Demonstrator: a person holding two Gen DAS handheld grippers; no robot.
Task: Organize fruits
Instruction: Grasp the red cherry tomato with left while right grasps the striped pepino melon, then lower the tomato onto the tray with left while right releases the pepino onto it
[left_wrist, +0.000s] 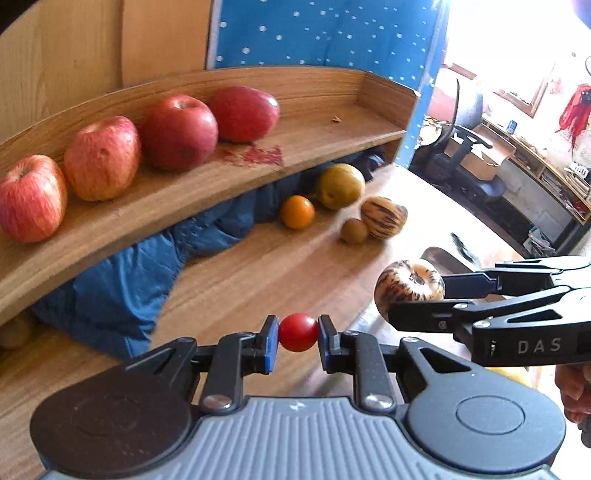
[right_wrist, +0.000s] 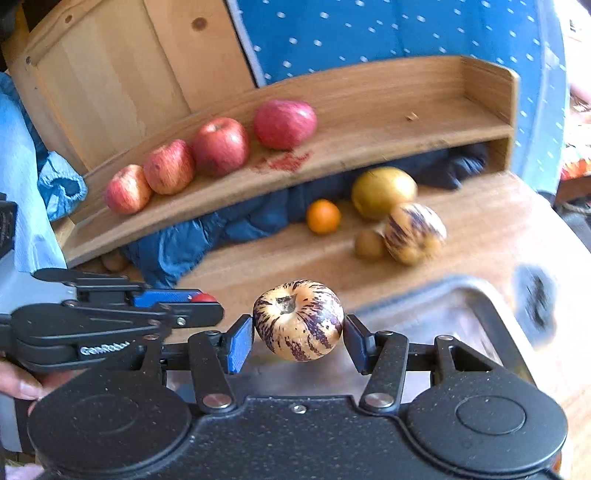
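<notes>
Left hand-held gripper (left_wrist: 298, 333) is pinched on a small red cherry tomato (left_wrist: 297, 332), blue pads snug on both sides, carried in the air above the counter (left_wrist: 258, 273). Right hand-held gripper (right_wrist: 298, 334) is clamped on a striped pepino melon (right_wrist: 298, 319), stem end facing the camera, lifted clear over a metal tray (right_wrist: 476, 317) at the counter's edge. Both fruits are up, none set down: this looks like the carry step, 2 pieces heading for placement.

Farther out, the wooden shelf (left_wrist: 332, 107) holds 4 red apples (left_wrist: 179, 133) in a row along its left half; the right half sits bare apart from a red smear and a small crumb. Under and beside the shelf, on the counter: an orange (left_wrist: 296, 212), a yellow-green pear (left_wrist: 340, 186), a kiwi (left_wrist: 354, 230) touching a 2nd striped melon (left_wrist: 383, 217), with blue cloth (left_wrist: 122, 280) bunched beneath.

Next, likely, a reach to the shelf's free stretch right of the apples, settling each fruit gently before opening; the tomato could roll.
</notes>
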